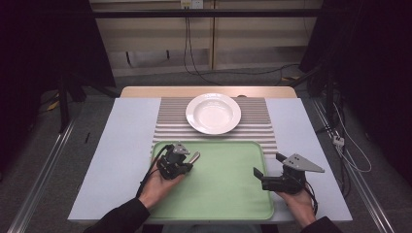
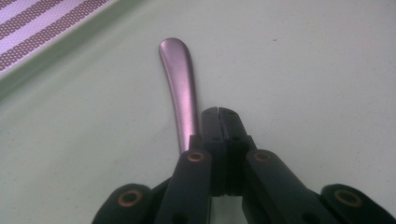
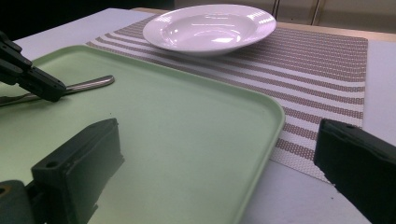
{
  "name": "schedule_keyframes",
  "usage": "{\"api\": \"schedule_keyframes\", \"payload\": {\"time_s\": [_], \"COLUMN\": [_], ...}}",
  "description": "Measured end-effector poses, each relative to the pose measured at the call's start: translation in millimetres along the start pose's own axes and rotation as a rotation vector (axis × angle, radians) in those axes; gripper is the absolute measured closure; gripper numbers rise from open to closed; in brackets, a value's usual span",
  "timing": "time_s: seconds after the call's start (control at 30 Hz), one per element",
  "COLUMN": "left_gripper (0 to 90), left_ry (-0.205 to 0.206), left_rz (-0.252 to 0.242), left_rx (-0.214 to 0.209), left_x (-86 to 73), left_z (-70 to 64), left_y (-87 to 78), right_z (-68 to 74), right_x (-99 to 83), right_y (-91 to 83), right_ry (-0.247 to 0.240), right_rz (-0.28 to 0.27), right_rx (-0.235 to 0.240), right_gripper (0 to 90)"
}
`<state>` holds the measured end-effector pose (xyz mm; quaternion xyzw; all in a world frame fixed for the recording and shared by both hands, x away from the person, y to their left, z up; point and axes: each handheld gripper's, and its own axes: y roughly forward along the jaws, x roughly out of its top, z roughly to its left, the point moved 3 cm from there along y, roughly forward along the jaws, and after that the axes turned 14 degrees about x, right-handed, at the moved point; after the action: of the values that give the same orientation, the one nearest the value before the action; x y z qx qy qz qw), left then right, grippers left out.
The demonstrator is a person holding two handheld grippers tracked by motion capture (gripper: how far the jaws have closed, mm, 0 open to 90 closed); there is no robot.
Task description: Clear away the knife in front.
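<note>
The left gripper [image 1: 187,162] was clamped on a metal handle [image 2: 179,88] over the tray's [image 1: 228,204] far-left part. A plate [image 1: 213,113] stood on the striped mat [image 1: 165,127] beyond. The right gripper [image 1: 267,170], jaws apart, straddled the tray's right edge above the bench [image 1: 121,145]. The tray's middle lay bare.

**Even overhead light, dark surroundings, soft close-ups**

The high view is lit from above: the table [image 1: 126,145] is bright, the room's sides fall to black. Glare streaks the white plate [image 3: 210,28] and the metal handle [image 2: 180,88]. In both gripper views the near black jaws are blurred, the images grainy, with faint soft shadows on the green tray [image 3: 187,135]
</note>
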<state>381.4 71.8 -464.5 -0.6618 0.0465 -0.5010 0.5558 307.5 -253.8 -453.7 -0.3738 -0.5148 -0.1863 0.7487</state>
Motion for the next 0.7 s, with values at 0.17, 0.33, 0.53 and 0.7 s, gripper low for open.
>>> {"api": "schedule_keyframes", "payload": {"time_s": [0.17, 0.33, 0.53, 0.7], "left_gripper": [90.0, 90.0, 90.0, 90.0], "left_ry": [0.004, -0.001, -0.017, -0.031], "left_rz": [-0.004, 0.008, 0.013, 0.019], "left_rx": [0.027, 0.060, 0.053, 0.073], "left_x": [0.0, -1.1, -2.8, -3.8], "left_z": [1.8, 4.3, 10.2, 14.1], "left_y": [0.3, -0.9, -1.4, -1.9], "right_z": [-0.3, 0.4, 0.2, 0.3], "right_x": [0.0, 0.4, 0.5, 0.5], "right_y": [0.2, 0.5, 0.7, 1.0], "right_ry": [0.000, -0.003, -0.001, -0.003], "right_rz": [0.000, -0.001, -0.001, 0.001], "right_rx": [0.001, 0.002, 0.004, 0.006], "right_gripper": [0.8, 0.8, 0.8, 0.8]}}
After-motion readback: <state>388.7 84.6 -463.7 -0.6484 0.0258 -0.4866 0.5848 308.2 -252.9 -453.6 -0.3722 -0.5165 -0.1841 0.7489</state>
